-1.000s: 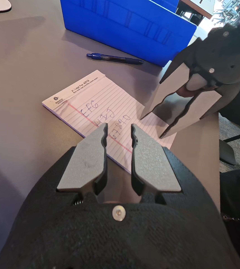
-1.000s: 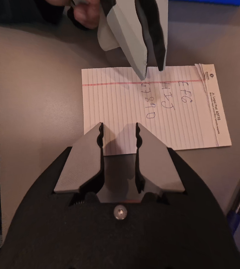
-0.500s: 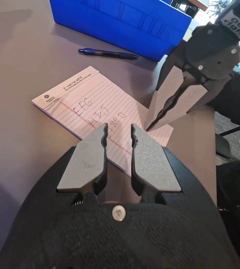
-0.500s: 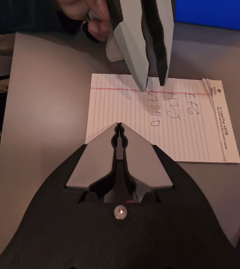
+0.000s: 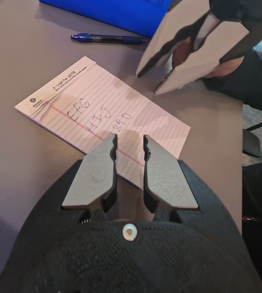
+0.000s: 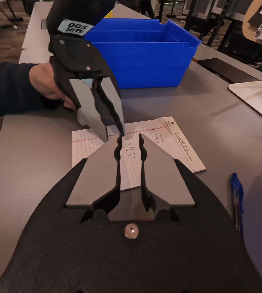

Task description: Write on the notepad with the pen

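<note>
The white lined notepad (image 5: 111, 111) lies flat on the grey table and bears handwritten blue marks. It also shows in the right wrist view (image 6: 85, 142). The blue pen (image 5: 108, 38) lies on the table beyond the pad, next to the blue bin; in the right wrist view the pen (image 6: 236, 198) is to my right. My left gripper (image 5: 129, 135) is open and empty over the pad's near edge (image 6: 113, 137). My right gripper (image 6: 129, 134) is open and empty above the pad's far side (image 5: 147, 84). Neither gripper touches the pen.
A blue plastic bin (image 6: 143, 60) stands at the back of the table, close behind the pen (image 5: 111, 12). A white tray (image 6: 246, 95) sits at the far right. The table edge (image 5: 241, 158) runs close to the pad. A sleeved hand (image 6: 44, 85) holds the left gripper. My right fingertips sit around 6 cm from my left ones.
My right gripper was shut half a second ago and is open now. It has risen and tilted away from the pad. My left gripper stays open over the pad.
</note>
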`<action>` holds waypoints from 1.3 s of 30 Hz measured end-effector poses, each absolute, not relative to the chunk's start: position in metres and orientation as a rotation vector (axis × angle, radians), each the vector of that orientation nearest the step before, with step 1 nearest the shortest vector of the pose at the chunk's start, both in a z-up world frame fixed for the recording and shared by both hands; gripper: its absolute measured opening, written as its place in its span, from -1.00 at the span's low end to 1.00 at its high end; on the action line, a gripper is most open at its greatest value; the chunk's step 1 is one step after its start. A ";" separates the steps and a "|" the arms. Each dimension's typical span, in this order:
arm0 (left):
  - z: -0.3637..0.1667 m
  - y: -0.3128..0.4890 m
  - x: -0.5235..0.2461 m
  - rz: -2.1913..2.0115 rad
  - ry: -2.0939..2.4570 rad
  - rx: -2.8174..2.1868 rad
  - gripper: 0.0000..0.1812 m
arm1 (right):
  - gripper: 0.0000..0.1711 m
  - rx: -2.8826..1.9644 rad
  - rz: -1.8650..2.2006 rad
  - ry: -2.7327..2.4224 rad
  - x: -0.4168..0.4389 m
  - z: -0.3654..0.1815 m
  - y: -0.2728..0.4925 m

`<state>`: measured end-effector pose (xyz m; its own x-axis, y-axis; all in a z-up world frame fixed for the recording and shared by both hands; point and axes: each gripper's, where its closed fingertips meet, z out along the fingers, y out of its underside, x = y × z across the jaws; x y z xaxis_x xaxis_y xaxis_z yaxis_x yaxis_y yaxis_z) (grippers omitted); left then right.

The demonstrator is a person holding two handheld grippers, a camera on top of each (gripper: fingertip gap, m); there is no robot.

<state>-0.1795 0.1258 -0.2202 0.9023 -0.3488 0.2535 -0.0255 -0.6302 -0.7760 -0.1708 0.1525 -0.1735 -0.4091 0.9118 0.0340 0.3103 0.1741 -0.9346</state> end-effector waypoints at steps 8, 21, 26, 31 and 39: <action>-0.227 0.120 -0.167 -0.488 0.379 -2.243 -0.64 | -0.60 -1.055 1.184 -1.764 -0.171 -0.162 0.152; -0.205 0.127 -0.181 -0.628 0.197 -2.116 -0.65 | -0.61 -1.471 0.932 -1.113 -0.096 -0.049 0.343; -0.201 0.129 -0.185 -0.562 0.194 -2.086 -0.65 | -0.65 -1.923 0.588 -1.352 -0.103 -0.167 0.424; -0.197 0.128 -0.188 -0.535 0.173 -2.058 -0.65 | -0.64 -2.132 0.391 -1.518 -0.109 -0.227 0.443; -0.200 0.128 -0.186 -0.538 0.177 -2.077 -0.65 | -0.90 -2.108 0.426 -1.455 -0.113 -0.215 0.458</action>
<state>-0.1860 0.1275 -0.1996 0.8927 -0.3317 0.3051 0.0860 -0.5392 -0.8378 -0.1128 0.4581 -0.2146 0.3674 0.9291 0.0436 0.7592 -0.2724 -0.5911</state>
